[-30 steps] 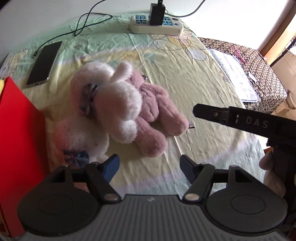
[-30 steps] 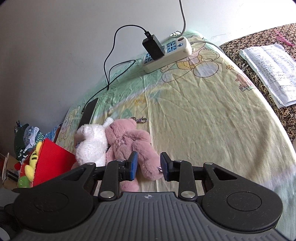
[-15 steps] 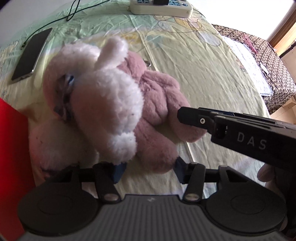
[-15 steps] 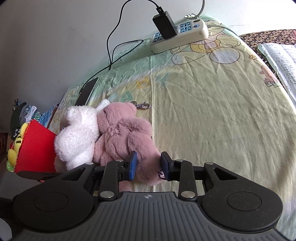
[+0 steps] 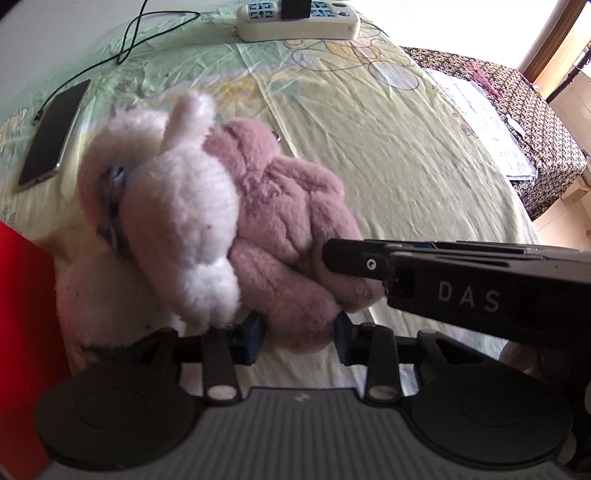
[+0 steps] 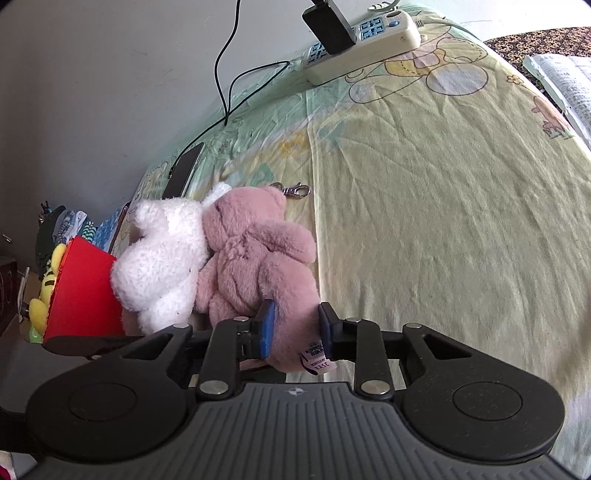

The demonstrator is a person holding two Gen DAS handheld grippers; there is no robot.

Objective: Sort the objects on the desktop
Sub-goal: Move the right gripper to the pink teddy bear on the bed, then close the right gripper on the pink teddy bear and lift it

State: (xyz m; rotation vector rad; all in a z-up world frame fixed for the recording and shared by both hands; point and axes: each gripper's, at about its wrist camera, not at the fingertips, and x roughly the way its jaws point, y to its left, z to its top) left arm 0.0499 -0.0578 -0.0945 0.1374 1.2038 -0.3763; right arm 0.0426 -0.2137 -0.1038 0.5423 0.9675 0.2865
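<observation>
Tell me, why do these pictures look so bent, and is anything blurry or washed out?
Left wrist view: fisheye bending, the white plush soft with blur, the window corner blown out bright. Right wrist view: sharper, the power strip curving with the edge, the pink bear evenly lit.

The pink bear [image 6: 258,258] and white bunny [image 6: 162,266] are fluffy plush; the sheet [image 6: 424,184] under them is thin creased cotton, matt. The phone [image 5: 51,133] has a glossy glass face, the clasp [image 6: 295,191] is shiny metal, the power strip [image 5: 295,18] smooth plastic, the red box [image 6: 81,291] smooth card
</observation>
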